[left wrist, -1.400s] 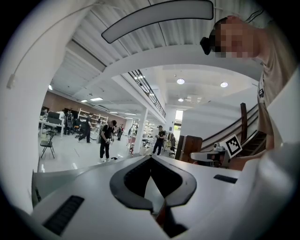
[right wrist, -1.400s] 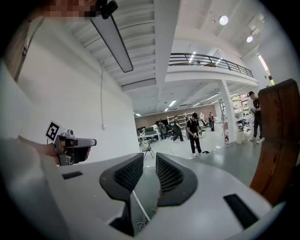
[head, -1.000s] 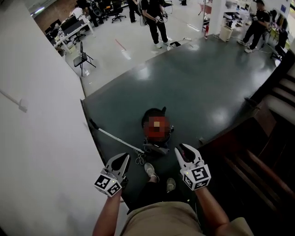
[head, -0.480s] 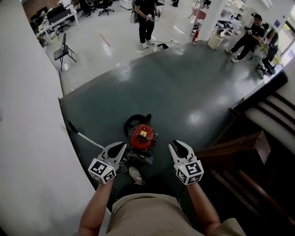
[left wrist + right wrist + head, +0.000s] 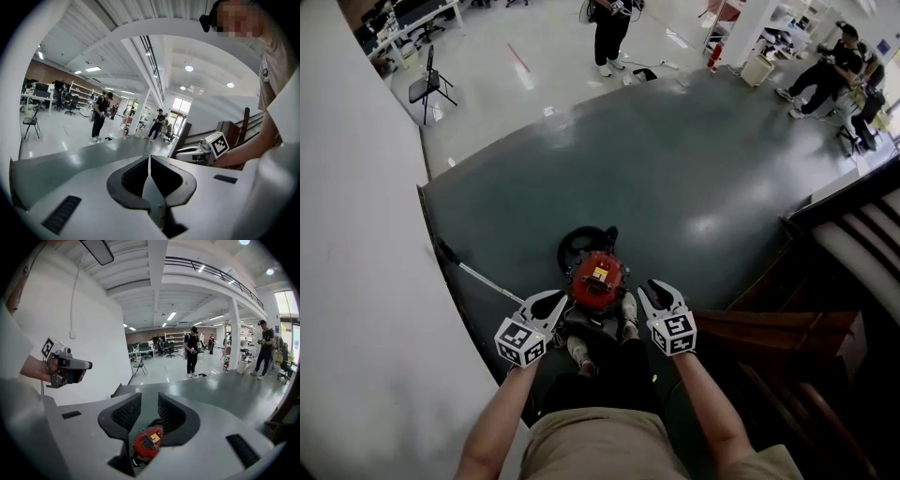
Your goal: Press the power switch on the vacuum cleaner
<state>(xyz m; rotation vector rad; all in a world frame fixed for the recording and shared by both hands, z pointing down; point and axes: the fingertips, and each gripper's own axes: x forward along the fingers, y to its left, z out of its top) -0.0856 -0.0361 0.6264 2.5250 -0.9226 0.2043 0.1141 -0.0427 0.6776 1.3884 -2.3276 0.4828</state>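
A dark green floor (image 5: pixel 703 178) fills this open hall. The red vacuum cleaner (image 5: pixel 596 278) stands on it, between the two tools and a little ahead of them. The left tool (image 5: pixel 555 300) has its jaws pressed together, empty. The right tool (image 5: pixel 654 291) is opening, gripping nothing. The switch seems too small to pick out.

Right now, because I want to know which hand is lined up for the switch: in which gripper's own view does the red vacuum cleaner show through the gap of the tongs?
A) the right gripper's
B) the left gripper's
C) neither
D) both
A: the right gripper view shows the red vacuum cleaner through the gap of the right gripper, whose tongs are opening without touching it. The left gripper has its tongs together, and no vacuum appears in its view.
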